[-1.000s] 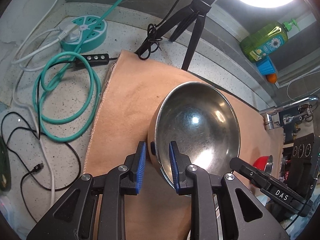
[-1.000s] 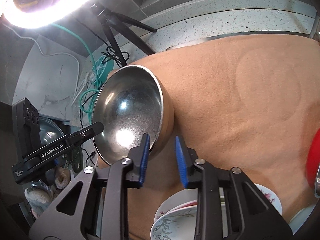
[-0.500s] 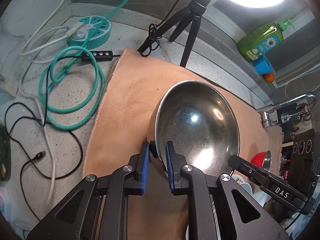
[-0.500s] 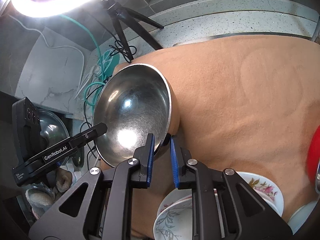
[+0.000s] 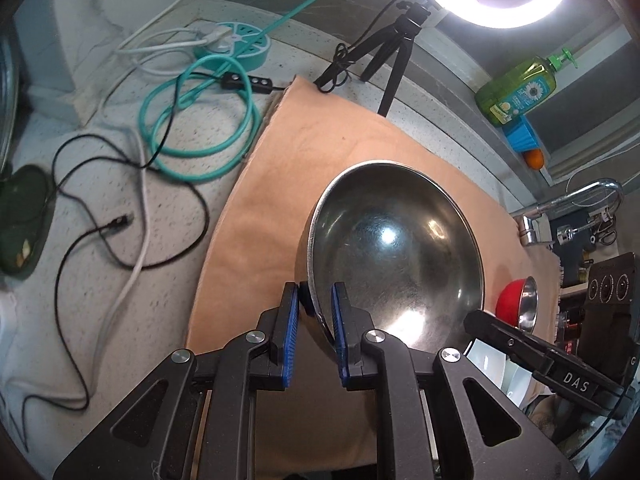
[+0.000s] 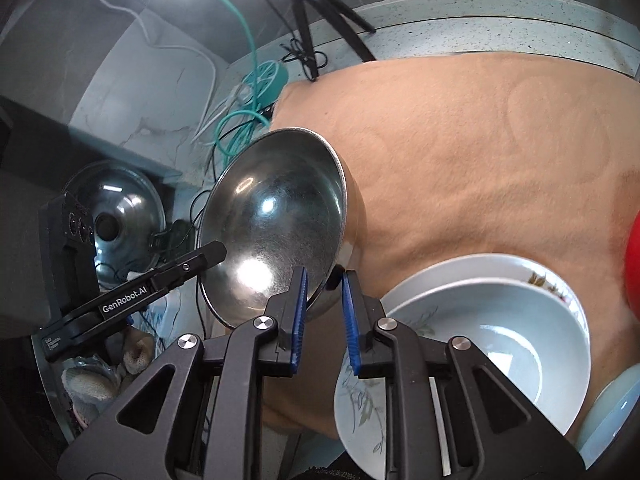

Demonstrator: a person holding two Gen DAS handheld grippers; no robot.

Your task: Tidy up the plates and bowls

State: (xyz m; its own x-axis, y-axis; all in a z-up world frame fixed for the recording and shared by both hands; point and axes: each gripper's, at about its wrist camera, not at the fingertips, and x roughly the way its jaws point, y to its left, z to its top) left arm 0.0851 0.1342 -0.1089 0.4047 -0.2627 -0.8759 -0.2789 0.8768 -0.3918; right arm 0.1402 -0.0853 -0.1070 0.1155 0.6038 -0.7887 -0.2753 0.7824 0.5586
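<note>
A large steel bowl [image 5: 396, 256] is held tilted above the tan mat [image 5: 304, 168]. My left gripper [image 5: 314, 322] is shut on the bowl's near rim, one blue pad inside and one outside. My right gripper [image 6: 323, 307] is shut on the opposite rim of the same bowl [image 6: 276, 232]. Each gripper shows in the other's view as a black finger at the bowl's edge. A white bowl [image 6: 492, 344] sits on stacked floral plates [image 6: 360, 400] just right of my right gripper. A small red bowl [image 5: 514, 302] lies on the mat beyond.
Teal and black cables [image 5: 196, 120] and a teal power hub [image 5: 236, 46] lie left of the mat. A ring-light tripod [image 5: 396, 56] stands at the mat's far edge. A green soap bottle [image 5: 520, 88] and faucet [image 5: 576, 200] are at right. A steel lid [image 6: 116, 212] sits left.
Both grippers closed onto the steel bowl's rim and the bowl has risen off the mat. The views have pulled back and up, and the plate stack shows more.
</note>
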